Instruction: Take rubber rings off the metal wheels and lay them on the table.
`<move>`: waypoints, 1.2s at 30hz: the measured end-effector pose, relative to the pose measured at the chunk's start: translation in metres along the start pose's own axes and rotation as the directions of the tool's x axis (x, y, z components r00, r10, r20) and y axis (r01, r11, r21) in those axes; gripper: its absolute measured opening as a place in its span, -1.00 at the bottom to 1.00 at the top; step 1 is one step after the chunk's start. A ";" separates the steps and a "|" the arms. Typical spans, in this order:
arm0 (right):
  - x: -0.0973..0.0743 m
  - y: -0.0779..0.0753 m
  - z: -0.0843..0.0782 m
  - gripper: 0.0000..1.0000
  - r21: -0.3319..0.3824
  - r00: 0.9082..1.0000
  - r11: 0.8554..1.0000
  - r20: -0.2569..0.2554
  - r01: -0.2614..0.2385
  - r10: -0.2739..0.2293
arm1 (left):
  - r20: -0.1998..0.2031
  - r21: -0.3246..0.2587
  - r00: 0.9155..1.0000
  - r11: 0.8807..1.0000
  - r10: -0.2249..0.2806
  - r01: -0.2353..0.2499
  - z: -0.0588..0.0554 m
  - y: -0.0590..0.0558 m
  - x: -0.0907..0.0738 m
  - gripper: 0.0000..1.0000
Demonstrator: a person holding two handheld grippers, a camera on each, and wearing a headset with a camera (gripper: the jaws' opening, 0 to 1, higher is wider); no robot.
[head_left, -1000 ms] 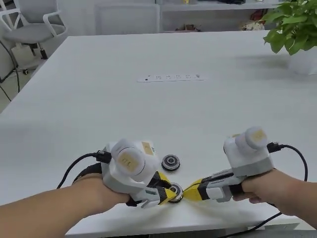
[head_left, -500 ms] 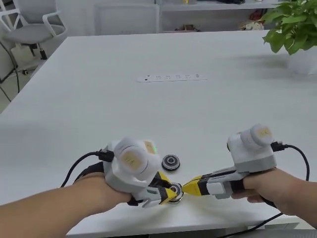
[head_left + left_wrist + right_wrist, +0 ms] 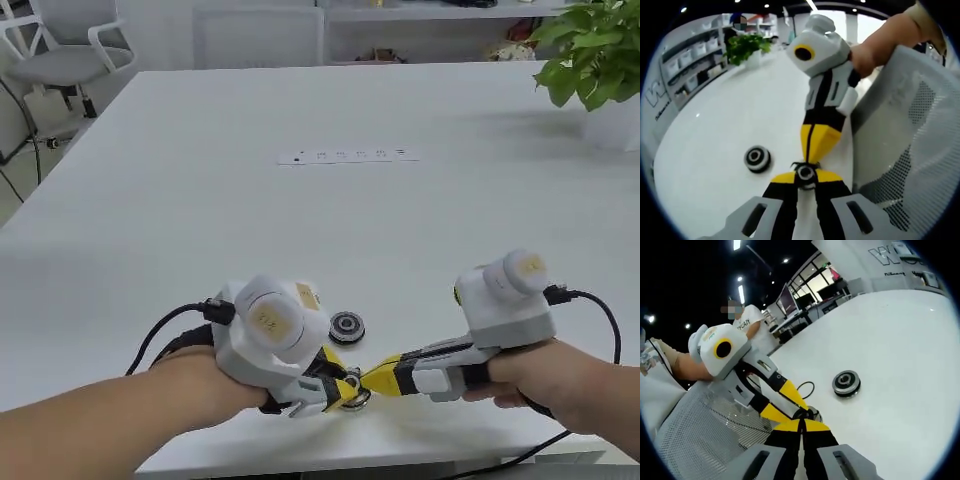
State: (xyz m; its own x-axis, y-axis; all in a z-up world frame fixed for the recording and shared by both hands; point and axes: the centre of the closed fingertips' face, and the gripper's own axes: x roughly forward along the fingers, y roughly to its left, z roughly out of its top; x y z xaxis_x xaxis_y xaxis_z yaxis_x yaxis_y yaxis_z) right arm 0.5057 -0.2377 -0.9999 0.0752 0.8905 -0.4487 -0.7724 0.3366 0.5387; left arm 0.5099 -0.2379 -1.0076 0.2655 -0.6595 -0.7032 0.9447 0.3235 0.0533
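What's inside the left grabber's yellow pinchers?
A round, rubber-rimmed metal wheel is clamped in the left gripper. The right gripper's shut tips cover its far edge; its underside is hidden.

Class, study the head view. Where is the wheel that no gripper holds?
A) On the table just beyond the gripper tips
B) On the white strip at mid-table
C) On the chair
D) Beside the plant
A: the loose wheel lies flat on the table, apart from the left gripper and right gripper, which meet at the held wheel.
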 end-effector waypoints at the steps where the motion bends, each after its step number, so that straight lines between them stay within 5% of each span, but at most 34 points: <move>1: 0.000 0.001 0.000 -1.00 0.001 1.000 1.000 0.000 -0.002 0.002 | -0.001 0.000 1.000 1.000 0.000 0.000 0.000 0.000 0.000 -0.74; 5: 0.002 0.012 0.009 -1.00 0.005 0.998 0.999 0.039 -0.051 0.051 | 0.000 0.004 1.000 1.000 0.002 -0.002 0.000 0.000 0.000 -0.74; 6: 0.003 0.027 0.015 -1.00 0.013 0.990 0.992 0.060 -0.127 0.126 | 0.001 0.003 1.000 1.000 0.003 -0.003 0.000 0.000 0.000 -0.74; 7: 0.004 0.018 0.010 -1.00 -0.022 0.997 0.997 0.021 -0.068 0.069 | 0.002 0.002 1.000 1.000 0.002 -0.002 0.000 0.000 0.000 -0.74; 8: 0.004 0.016 0.010 -1.00 -0.066 0.998 0.996 0.013 -0.064 0.065 | 0.003 0.002 1.000 1.000 0.002 -0.002 0.000 0.000 0.000 -0.74; 10: 0.003 0.014 0.010 -1.00 -0.020 0.997 0.998 0.030 -0.066 0.066 | 0.004 0.000 1.000 1.000 0.002 -0.002 0.000 0.000 0.000 -0.74; 20: -0.002 0.001 0.004 -1.00 -0.028 1.000 1.000 0.017 -0.004 0.004 | 0.020 -0.005 1.000 1.000 -0.010 0.010 0.001 0.000 0.000 -0.73; 36: -0.002 -0.002 0.001 -1.00 -0.025 1.000 1.000 0.001 0.008 -0.008 | 0.018 -0.015 0.999 0.999 -0.043 0.043 0.006 -0.003 -0.006 -0.59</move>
State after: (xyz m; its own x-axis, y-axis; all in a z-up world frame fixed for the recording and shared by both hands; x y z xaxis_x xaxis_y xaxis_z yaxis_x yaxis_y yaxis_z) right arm 0.5077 -0.2400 -0.9988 0.0821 0.8881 -0.4522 -0.7875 0.3359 0.5167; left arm 0.5066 -0.2389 -0.9992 0.2281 -0.6852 -0.6918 0.9523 0.3049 0.0121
